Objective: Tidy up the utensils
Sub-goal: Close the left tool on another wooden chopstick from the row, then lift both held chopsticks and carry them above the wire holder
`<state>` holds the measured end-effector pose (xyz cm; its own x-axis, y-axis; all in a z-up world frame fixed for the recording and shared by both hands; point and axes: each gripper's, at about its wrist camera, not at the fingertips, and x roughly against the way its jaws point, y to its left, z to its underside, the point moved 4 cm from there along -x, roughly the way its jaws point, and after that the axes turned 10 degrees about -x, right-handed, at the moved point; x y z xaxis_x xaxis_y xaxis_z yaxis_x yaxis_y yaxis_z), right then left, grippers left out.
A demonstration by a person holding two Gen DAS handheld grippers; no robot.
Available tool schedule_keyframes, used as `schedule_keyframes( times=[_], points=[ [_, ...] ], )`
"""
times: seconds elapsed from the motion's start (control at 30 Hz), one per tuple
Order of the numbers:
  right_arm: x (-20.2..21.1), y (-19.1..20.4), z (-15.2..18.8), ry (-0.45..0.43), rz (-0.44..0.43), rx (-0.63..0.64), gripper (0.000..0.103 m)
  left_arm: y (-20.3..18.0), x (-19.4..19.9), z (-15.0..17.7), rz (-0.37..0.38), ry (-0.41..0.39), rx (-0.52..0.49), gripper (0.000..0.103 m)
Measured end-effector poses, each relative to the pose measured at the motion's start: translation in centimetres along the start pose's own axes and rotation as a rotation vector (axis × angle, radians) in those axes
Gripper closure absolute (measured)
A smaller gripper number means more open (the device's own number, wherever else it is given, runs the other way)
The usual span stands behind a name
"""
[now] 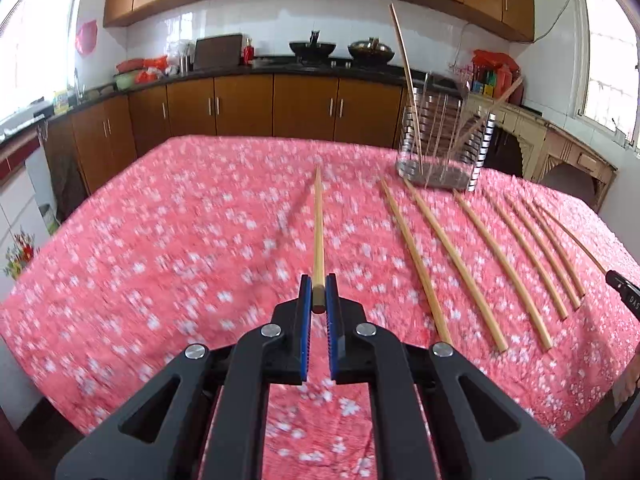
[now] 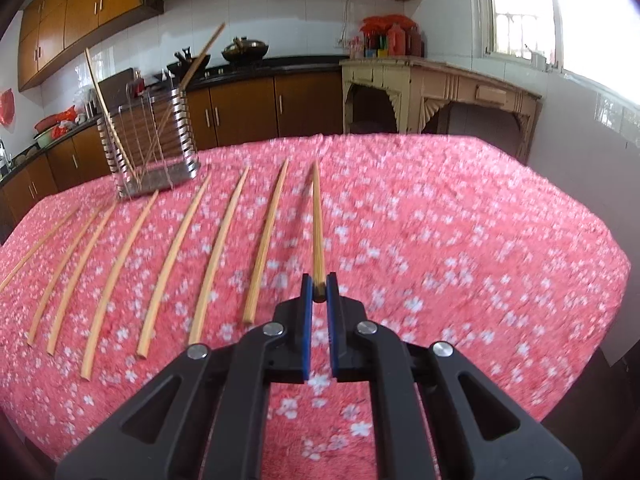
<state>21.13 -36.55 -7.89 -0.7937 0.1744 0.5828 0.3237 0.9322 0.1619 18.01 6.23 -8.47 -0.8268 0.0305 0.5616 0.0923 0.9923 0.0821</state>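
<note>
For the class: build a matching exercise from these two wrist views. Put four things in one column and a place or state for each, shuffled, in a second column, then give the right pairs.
1. left gripper
2. wire holder
3. tablecloth
4. wok

A. pink, white blossoms
B. shut on a chopstick
C. two chopsticks lean inside
D. on the far counter

Pairs: 1-B, 2-C, 3-A, 4-D

Matt pale wooden chopsticks (image 2: 172,248); shiny metal wire holder (image 2: 150,148); soft pink floral cloth (image 2: 460,248); glossy wooden cabinets (image 1: 240,106).
</note>
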Motion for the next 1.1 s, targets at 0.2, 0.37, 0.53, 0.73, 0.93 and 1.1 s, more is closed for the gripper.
schedule_keyframes(
  times=[0.2, 0.37, 0.53, 0.73, 0.93, 1.1],
  points=[
    [1.9, 0.4, -3.5, -0.081, -0.014, 0.008, 0.095, 1.3, 2.2, -3.9, -0.031, -0.1, -0.048, 0.096],
    [3.3, 0.8, -6.4, -0.143, -0.027, 0.007, 0.095, 2.5, 3.3, -7.3, -0.042, -0.166, -0.052, 0.096],
    [4.3, 1.4, -9.6, -0.21, -0.037, 0.012, 0.095, 3.7, 3.4, -10.0, -0.041, -0.197, -0.027, 0.096],
    [4.6, 2.3, -13.3, -0.25, -0.055, 0.012, 0.095, 4.6, 3.1, -12.8, -0.055, -0.227, -0.027, 0.096],
    [4.0, 3.4, -16.8, -0.263, -0.083, -0.005, 0.095, 4.6, 2.9, -14.8, -0.059, -0.247, -0.024, 0.096],
    [3.9, 4.1, -19.3, -0.285, -0.098, -0.022, 0.095, 4.8, 2.7, -16.6, -0.038, -0.255, -0.007, 0.096]
  ],
)
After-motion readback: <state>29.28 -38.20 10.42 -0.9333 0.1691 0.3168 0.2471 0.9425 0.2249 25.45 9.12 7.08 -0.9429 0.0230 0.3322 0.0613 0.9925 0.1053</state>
